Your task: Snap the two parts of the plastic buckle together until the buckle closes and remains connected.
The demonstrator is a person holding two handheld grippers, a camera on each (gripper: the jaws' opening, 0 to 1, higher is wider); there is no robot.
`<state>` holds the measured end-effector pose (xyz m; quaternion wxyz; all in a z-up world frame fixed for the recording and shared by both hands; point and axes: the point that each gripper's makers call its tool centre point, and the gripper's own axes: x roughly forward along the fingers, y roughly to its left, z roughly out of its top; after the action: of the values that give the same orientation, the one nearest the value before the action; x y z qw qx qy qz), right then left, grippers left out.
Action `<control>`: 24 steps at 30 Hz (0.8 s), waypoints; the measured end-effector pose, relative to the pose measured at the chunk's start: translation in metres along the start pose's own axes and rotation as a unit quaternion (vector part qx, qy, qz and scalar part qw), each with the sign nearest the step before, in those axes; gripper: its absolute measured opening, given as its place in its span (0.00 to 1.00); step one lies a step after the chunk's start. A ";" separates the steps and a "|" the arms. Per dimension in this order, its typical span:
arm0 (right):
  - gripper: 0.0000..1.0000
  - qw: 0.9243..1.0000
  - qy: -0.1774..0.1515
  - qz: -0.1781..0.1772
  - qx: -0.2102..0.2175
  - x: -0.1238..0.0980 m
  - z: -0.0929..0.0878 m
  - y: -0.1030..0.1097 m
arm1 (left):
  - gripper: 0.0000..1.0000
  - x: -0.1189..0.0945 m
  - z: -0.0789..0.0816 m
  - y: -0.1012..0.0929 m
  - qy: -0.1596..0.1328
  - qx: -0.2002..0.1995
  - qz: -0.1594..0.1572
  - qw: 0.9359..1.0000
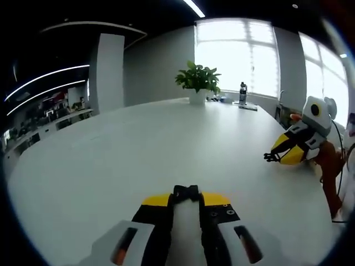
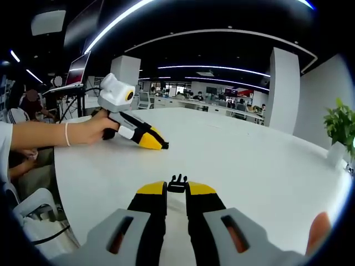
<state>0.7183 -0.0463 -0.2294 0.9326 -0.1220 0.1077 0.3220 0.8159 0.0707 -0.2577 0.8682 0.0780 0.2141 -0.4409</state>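
Note:
My left gripper [image 1: 186, 198] is shut on a black buckle part [image 1: 186, 192] that pokes out between its yellow tips, low over the white table [image 1: 138, 155]. My right gripper [image 2: 177, 188] is shut on the other black buckle part [image 2: 177, 182], its prongs pointing away. The two grippers are well apart. In the left gripper view the right gripper [image 1: 273, 157] sits at the right with a small black piece at its tip. In the right gripper view the left gripper [image 2: 164, 146] is at the left, held by a hand [image 2: 102, 128], its tip near the table.
A potted plant [image 1: 198, 80] and a dark bottle [image 1: 242, 93] stand at the table's far end by the windows. A person's forearm [image 2: 44, 134] reaches in from the table edge, with a white chair [image 2: 28, 204] below it. The long white table [image 2: 249, 160] stretches between the grippers.

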 end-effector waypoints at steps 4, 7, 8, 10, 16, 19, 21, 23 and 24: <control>0.13 1.000 0.001 0.000 0.000 0.000 0.000 0.000 | 0.17 -0.001 0.000 -0.001 0.001 0.001 0.000 1.000; 0.13 1.000 0.000 0.001 0.000 0.001 0.000 0.000 | 0.17 -0.001 0.000 -0.003 0.001 0.003 -0.001 1.000; 0.13 1.000 0.001 0.000 0.000 0.000 0.000 0.000 | 0.17 -0.002 0.000 -0.004 0.001 0.002 -0.002 1.000; 0.13 1.000 0.000 0.000 0.000 0.000 0.000 0.000 | 0.17 -0.003 -0.001 -0.007 0.003 0.001 -0.003 1.000; 0.13 1.000 0.001 -0.001 0.001 0.000 -0.001 -0.002 | 0.17 -0.009 -0.004 -0.021 0.010 0.011 -0.016 1.000; 0.13 1.000 0.000 -0.002 0.002 0.000 -0.001 -0.003 | 0.17 -0.015 -0.006 -0.025 0.013 0.015 -0.016 1.000; 0.13 1.000 -0.001 -0.003 0.002 -0.001 -0.001 -0.004 | 0.17 -0.019 -0.006 -0.024 0.009 0.014 -0.013 1.000; 0.13 1.000 -0.001 -0.003 0.002 -0.001 -0.001 -0.004 | 0.17 -0.022 -0.006 -0.024 0.004 0.009 -0.014 1.000; 0.13 1.000 -0.001 -0.003 0.002 -0.001 -0.001 -0.004 | 0.17 -0.023 -0.006 -0.024 0.003 0.008 -0.014 1.000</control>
<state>0.7200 -0.0507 -0.2291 0.9339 -0.1203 0.1073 0.3191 0.7823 0.0752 -0.2516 0.8604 0.0829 0.2142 -0.4548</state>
